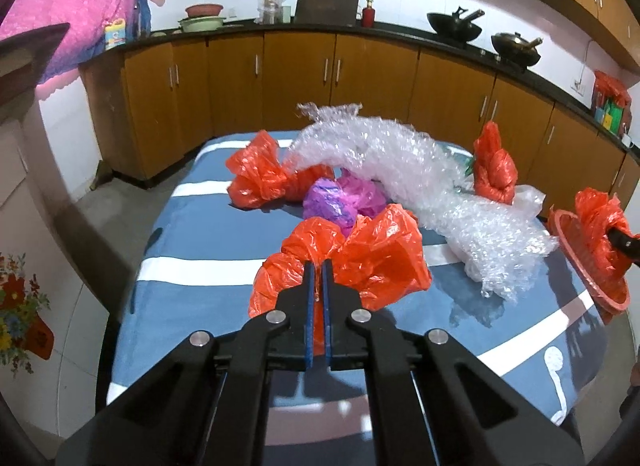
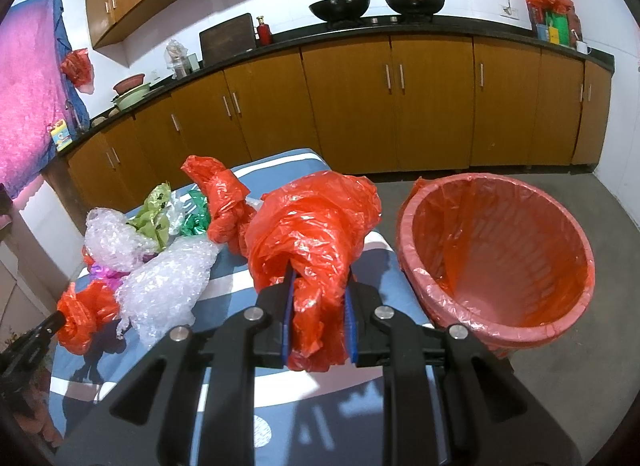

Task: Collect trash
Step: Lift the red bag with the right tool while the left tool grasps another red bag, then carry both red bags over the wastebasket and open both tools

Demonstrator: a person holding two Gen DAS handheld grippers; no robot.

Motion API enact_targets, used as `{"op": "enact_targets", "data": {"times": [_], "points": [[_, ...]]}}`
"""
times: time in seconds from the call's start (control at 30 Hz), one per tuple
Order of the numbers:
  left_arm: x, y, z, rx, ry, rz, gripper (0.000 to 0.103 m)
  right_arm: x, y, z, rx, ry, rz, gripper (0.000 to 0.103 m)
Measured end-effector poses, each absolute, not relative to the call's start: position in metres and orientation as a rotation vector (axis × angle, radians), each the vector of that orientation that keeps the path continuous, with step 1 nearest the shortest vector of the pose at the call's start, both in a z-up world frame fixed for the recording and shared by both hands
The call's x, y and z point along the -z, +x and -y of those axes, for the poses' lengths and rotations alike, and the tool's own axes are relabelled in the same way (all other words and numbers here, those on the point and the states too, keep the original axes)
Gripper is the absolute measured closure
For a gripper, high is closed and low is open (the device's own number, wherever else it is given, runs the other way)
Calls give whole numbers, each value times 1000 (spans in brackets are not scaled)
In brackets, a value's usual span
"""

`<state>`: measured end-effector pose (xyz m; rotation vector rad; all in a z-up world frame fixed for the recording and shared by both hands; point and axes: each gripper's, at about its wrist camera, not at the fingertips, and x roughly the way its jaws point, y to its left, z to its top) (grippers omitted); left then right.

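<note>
Crumpled orange plastic bag [image 2: 316,234] between right gripper [image 2: 318,298] fingers.

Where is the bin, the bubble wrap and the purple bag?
bin [image 2: 496,201], right wrist view, back inner wall of its red liner.
bubble wrap [image 1: 404,157], left wrist view, middle of the long clear roll.
purple bag [image 1: 326,205], left wrist view, crumpled front of it.

Orange-red plastic bags [image 1: 352,262] are glowing against a blue cloth with white stripes [image 1: 192,234] at frame centre, clear bubble wrap [image 1: 404,169] and a purple-pink bag [image 1: 340,197] lying beside them, while a salmon-red basket [image 2: 496,258] is showing at right before brown cabinets [image 2: 400,105].
</note>
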<state>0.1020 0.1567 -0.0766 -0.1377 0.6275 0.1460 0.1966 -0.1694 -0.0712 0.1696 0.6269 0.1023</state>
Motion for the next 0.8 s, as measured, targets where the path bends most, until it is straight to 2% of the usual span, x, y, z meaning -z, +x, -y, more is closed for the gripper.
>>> {"op": "enact_targets", "data": {"times": [0.43,0.8], "points": [[10,101,-116,-46,-129,-477,100,53,186,187,-94,174,-568,82],[-12,145,-16,138,-118,-451,100,43,182,251,5,180,-525,82]]}}
